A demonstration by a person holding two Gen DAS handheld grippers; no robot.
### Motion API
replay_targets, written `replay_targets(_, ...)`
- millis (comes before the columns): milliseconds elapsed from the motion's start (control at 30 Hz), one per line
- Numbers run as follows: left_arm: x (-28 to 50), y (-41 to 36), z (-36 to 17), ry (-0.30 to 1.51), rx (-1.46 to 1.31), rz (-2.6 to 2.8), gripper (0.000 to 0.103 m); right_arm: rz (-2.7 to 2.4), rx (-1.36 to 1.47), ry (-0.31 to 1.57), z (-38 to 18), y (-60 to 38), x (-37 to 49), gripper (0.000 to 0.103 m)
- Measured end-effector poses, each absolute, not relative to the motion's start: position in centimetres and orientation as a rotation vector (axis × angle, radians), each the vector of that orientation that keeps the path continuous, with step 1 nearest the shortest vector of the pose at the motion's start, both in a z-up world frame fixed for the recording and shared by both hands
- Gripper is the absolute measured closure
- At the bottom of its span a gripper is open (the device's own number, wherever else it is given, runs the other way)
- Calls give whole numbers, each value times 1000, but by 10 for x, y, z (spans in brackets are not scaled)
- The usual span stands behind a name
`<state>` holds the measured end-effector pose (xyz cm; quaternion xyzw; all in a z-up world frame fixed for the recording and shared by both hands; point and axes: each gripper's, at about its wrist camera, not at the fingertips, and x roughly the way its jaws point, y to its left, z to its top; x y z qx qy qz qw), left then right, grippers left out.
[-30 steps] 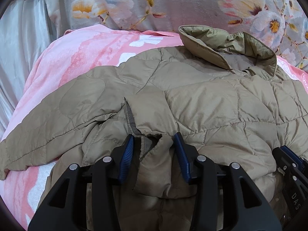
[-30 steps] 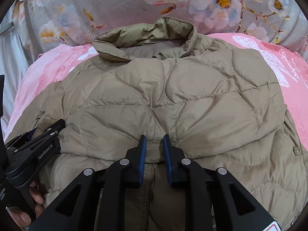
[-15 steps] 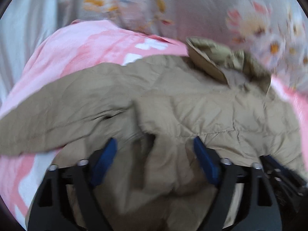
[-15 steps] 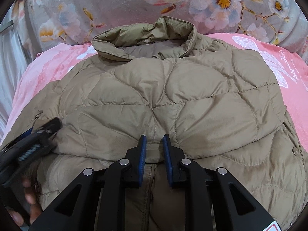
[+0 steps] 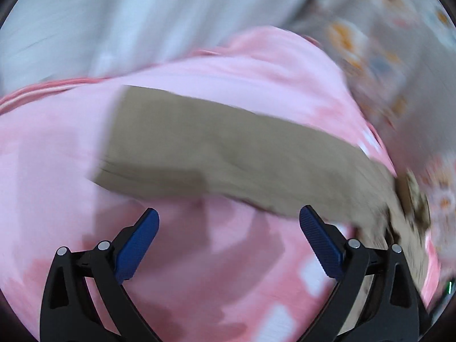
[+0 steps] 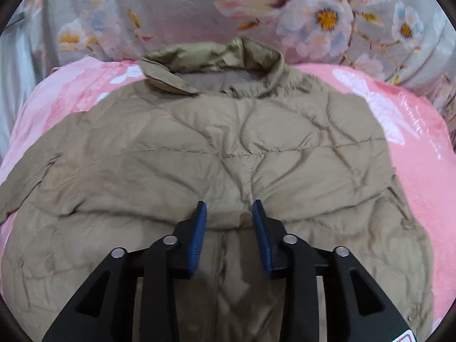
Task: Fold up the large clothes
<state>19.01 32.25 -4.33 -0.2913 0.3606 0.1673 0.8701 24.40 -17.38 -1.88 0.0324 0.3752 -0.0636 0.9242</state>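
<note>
Tan quilted puffer jacket [image 6: 228,154] lies spread flat on a pink fleece blanket [image 6: 421,154] on the bed, collar [image 6: 216,59] at the far end standing up against grey floral bedding [image 6: 313,8]. Stitching forms rounded panels across the back. One sleeve [image 5: 228,154] stretches out sideways over the pink blanket in the left wrist view, heavily motion-blurred, cuff end toward the left of frame.

Left hand-held gripper [image 5: 228,242]: blue-padded fingers [image 5: 136,245] spread wide, nothing between them, only pink blanket below; the sleeve sits just beyond the fingertips, not gripped. Pale grey-white cloth [image 5: 142,14] fills the top of that view, too blurred to identify.

Right hand-held gripper [image 6: 229,228]: fingers [image 6: 198,233] parted with a clear gap, poised over the jacket's lower middle near a fold edge. Fabric shows in the gap but the pads are not closed on it; can't tell whether the tips touch the cloth.
</note>
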Motion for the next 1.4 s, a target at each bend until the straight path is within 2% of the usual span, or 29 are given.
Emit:
replay_targets(33,189,338,-46,750,-645,366,6,-106,62,753,-14,-168,232,49)
replay_targets(67,190,349,-50,757,-674,374,6,-93,63,747,-12,-165,224,46)
replay_targets(200,201,360,-59,773,-725,369,7,-21,110,768,-9,-155,191,45)
replay_targets(267,209,356,-56,773,-698,378,13,-10,137,771,-10,-152,175,45)
replay_targets(300,211,352,-55,773,-687,375,26,-8,149,773,-12,-153,168,45)
replay_targets(333,216,349,-54,771,-674,362,50,-8,157,774,-13,-152,164,45)
replay_targets(400,227,345,-46,769,-648,345,69,-12,165,780,-18,-151,157,45)
replay_targets(433,230,342,-40,753,-636,342,83,-18,166,785,-22,-150,154,45)
replay_targets(533,236,328,-9,691,-581,295,96,-24,205,798,-33,-156,149,45)
replay_targets(633,244,286,42,592,-466,217,97,-21,236,792,-35,-160,146,44)
replay_targets(767,249,207,102,490,-328,68,98,-17,253,789,-35,-163,145,44)
replay_targets(867,251,120,133,453,-220,-93,98,-14,289,784,-31,-171,138,44)
replay_targets(1000,258,23,128,494,-142,-260,97,-41,306,768,-23,-190,126,44)
replay_targets(1133,267,-59,81,646,-86,-387,96,-83,335,756,-19,-220,114,44)
replay_targets(1200,274,-87,48,765,-99,-463,87,-103,336,753,-18,-233,111,44)
replay_targets(1233,275,-94,33,812,-118,-497,65,-111,335,751,-17,-240,111,44)
replay_targets(1267,274,-97,22,841,-156,-525,52,-115,335,750,-16,-246,111,44)
replay_targets(1300,266,-95,17,837,-192,-543,35,-117,336,746,-16,-250,111,44)
replay_targets(1400,250,-71,18,782,-303,-572,15,-98,357,741,-13,-262,120,39)
